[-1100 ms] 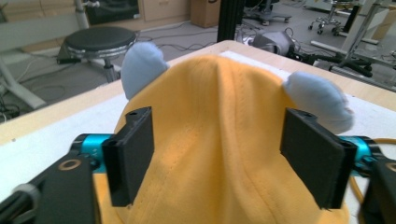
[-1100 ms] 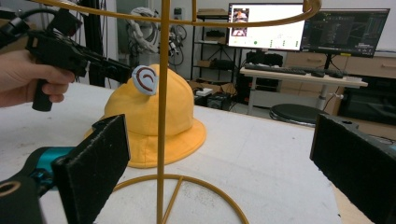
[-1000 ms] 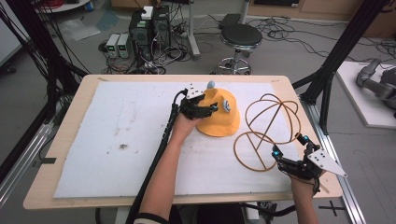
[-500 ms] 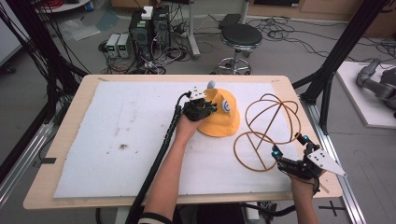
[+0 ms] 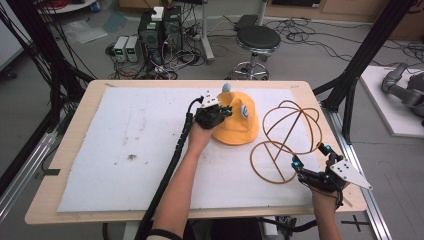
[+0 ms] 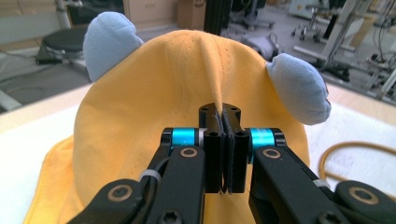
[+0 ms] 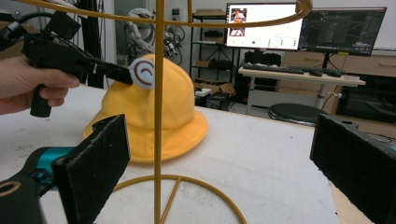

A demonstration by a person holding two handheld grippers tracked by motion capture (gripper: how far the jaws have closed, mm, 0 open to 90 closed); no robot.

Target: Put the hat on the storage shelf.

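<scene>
Near the far edge of the table (image 5: pixel 65 120), on its white mat (image 5: pixel 125 150), the yellow hat (image 5: pixel 239 127) is sitting brim down, about midway along that edge. Since the earlier frames the left gripper (image 5: pixel 226 111) has just been closing its jaws, and now they are pinching a raised fold of the hat's crown; in the left gripper view (image 6: pixel 224 122) the two black pads are pressing together with cloth running up between them. The hand behind it has hardly shifted, and the hat is lying where it was. The hat is soft woven cloth with a floppy round brim, two padded pale blue ears (image 6: pixel 299 88) and a round white patch with a brown swirl (image 7: pixel 142 73). Beside it, toward the right edge, a yellow wire stand (image 5: pixel 287 140) is showing thin hoops over a ring base. Over the near right corner the right gripper (image 5: pixel 311 156) is hovering with its foam-faced jaws spread wide, gripping nothing; the stand's upright rod (image 7: pixel 159 116) is rising between them without touching. No writing is readable.
</scene>
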